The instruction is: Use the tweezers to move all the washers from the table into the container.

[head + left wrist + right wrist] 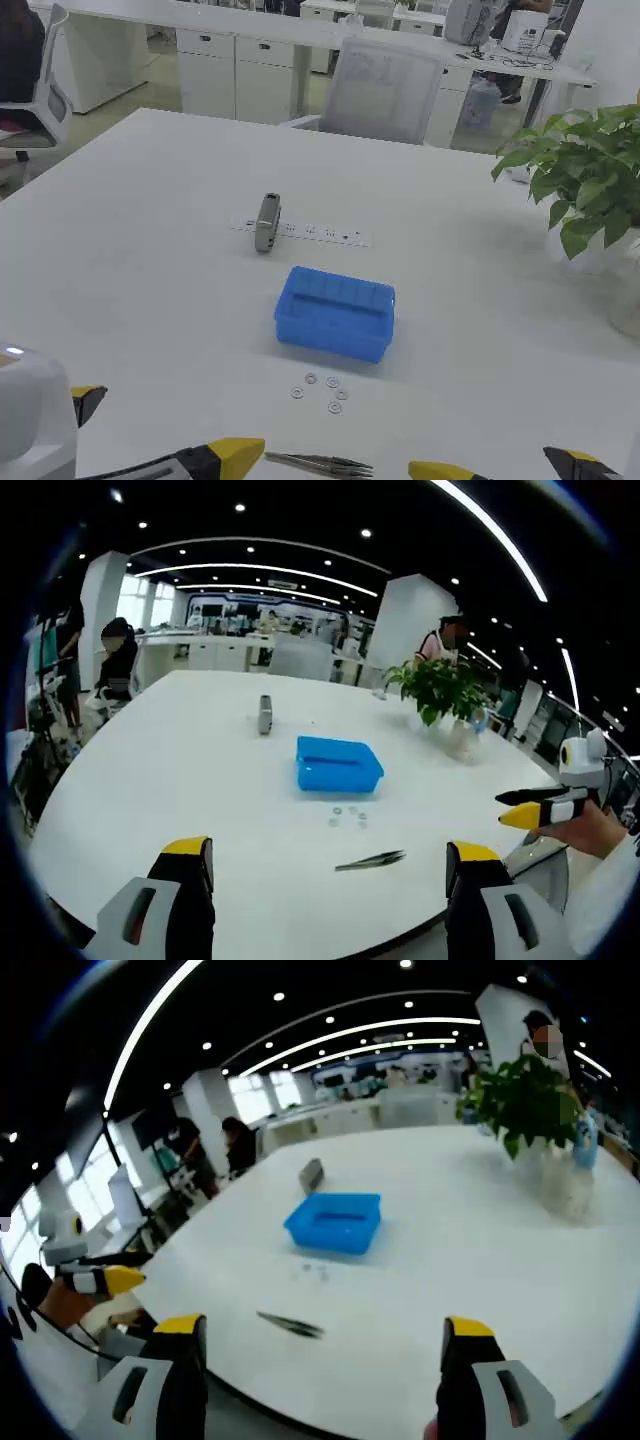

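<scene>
Both claws stand wide apart and empty at the near edge of the worktop point(150, 250): left claw point(328, 852), right claw point(324, 1325). The tweezers point(320, 464) lie flat between them, long axis crosswise, one end just beside the left claw's inner jaw, so the left seems nearer. Five washers point(332, 381) cluster beyond, just before the blue container point(335, 312). Which end of the tweezers is the tip is unclear.

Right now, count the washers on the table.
5 washers, clustered on the table between the blue container and the tweezers: two nearest the container, two in a middle row, one nearest the tweezers. Any inside the container may be hidden.
</scene>
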Motion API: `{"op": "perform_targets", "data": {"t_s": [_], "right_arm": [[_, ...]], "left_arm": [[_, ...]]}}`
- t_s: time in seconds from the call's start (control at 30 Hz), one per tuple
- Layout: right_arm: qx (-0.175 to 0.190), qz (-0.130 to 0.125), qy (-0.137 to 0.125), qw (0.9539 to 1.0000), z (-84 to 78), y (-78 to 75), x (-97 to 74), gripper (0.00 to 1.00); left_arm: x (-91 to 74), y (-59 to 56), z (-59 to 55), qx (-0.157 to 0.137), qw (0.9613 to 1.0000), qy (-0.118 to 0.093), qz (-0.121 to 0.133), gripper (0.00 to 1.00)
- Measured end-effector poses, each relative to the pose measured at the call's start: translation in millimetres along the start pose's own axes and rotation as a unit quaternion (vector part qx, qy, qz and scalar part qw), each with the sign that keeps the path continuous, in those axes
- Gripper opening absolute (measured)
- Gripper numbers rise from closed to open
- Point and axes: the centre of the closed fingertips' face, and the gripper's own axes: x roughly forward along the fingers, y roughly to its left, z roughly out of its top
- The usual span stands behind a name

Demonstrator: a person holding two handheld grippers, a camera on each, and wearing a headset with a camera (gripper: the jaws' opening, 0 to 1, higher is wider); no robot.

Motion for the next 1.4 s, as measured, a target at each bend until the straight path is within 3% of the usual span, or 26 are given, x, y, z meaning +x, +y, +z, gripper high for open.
{"op": "perform_targets", "data": {"t_s": [1.07,1.4], "right_arm": [[-0.002,-0.001,0.005,1.0,-0.8,-1.7,2.6,0.94],[-0.002,0.001,0.007,1.0,-1.5,-5.0,2.8,0.94]], "left_arm": [[1.5,4.4,-4.1,-0.001,1.0,0.007,0.005,0.99],[4.1,0.4,-5.1,0.0,0.9999,0.011,0.006,0.99]]}}
